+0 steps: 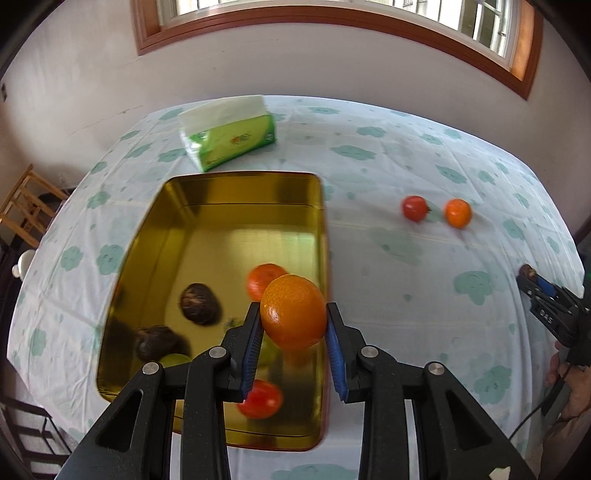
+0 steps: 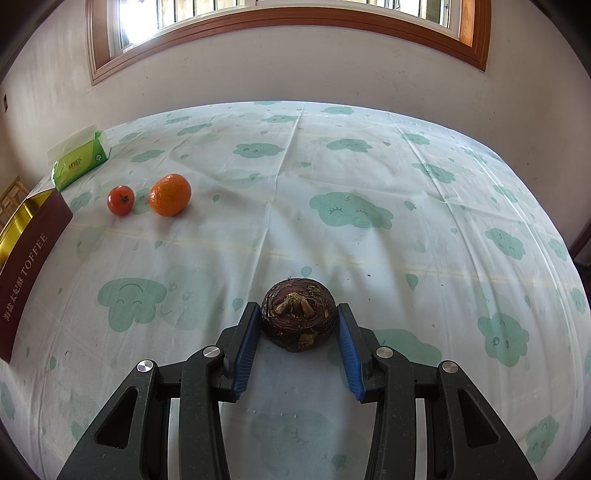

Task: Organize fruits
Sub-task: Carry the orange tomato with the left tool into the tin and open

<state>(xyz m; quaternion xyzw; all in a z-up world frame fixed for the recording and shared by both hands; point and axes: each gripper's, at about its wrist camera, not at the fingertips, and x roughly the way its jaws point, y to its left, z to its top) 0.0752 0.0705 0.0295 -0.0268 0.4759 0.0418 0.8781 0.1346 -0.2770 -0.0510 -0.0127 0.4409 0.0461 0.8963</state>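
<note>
- The bench [image 2: 332,177], covered by a cloud-print cloth, is set against a white wall under a wood-framed window [image 2: 280,22].
- The gold tin [image 1: 236,206] is seen beside a tissue pack [image 1: 229,136]; several fruits are already held in it.
- An orange [image 1: 293,312] is clamped in the left tool [image 1: 293,328] above the tin's right edge; released early, it could likely bounce off the rim.
- A dark brown fruit [image 2: 298,319], well right of the tin, is gripped by the right tool [image 2: 298,332]; it seems to be resting on the cloth.
- A tomato [image 2: 120,199] and a second orange [image 2: 170,194] are left just right of the tin.

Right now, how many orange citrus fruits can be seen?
3: one orange clamped in the left gripper above the gold tin, one lying inside the tin, one on the tablecloth beside a tomato. More could be hidden.
</note>
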